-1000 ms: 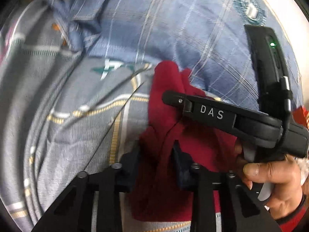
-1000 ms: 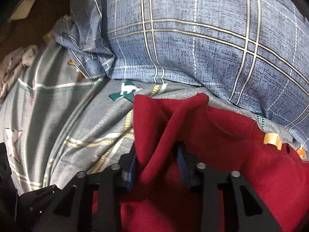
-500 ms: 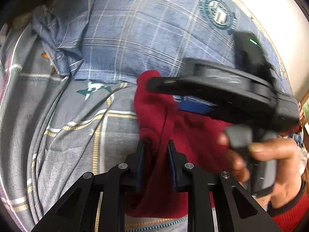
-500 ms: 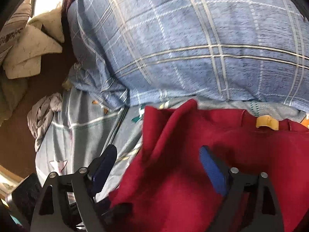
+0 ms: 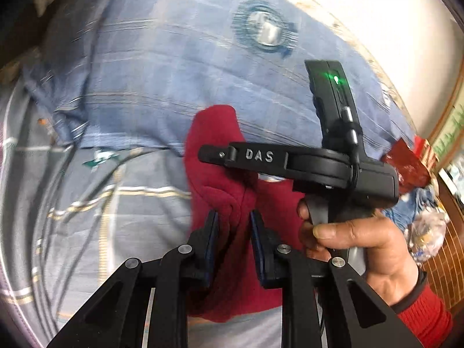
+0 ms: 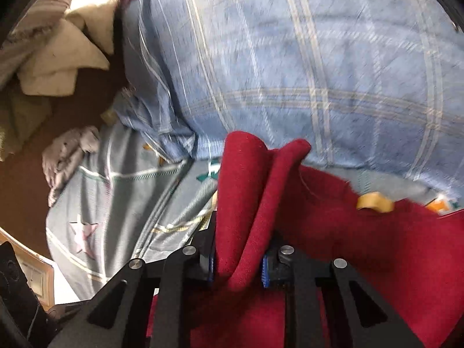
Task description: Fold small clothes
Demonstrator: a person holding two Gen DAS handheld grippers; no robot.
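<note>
The red garment [image 6: 243, 203] is gathered up off the bed sheet [image 5: 101, 203], a fold pinched in the right tongs [image 6: 238, 264] and another in the left tongs [image 5: 232, 229]. Mid-fold, I judge: next, carry both pinched edges across together, toward the blue pillow [image 6: 290, 58] ahead.

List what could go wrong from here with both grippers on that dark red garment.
1. The left gripper and the right gripper each pinch a bunched ridge of the dark red fleece garment, not a flat edge, so the fold may come out creased or uneven.
2. The garment lies close against the blue plaid pillow; dragging it could catch there.
3. The grey patterned bedsheet is already wrinkled, so the garment may not lie flat.
</note>
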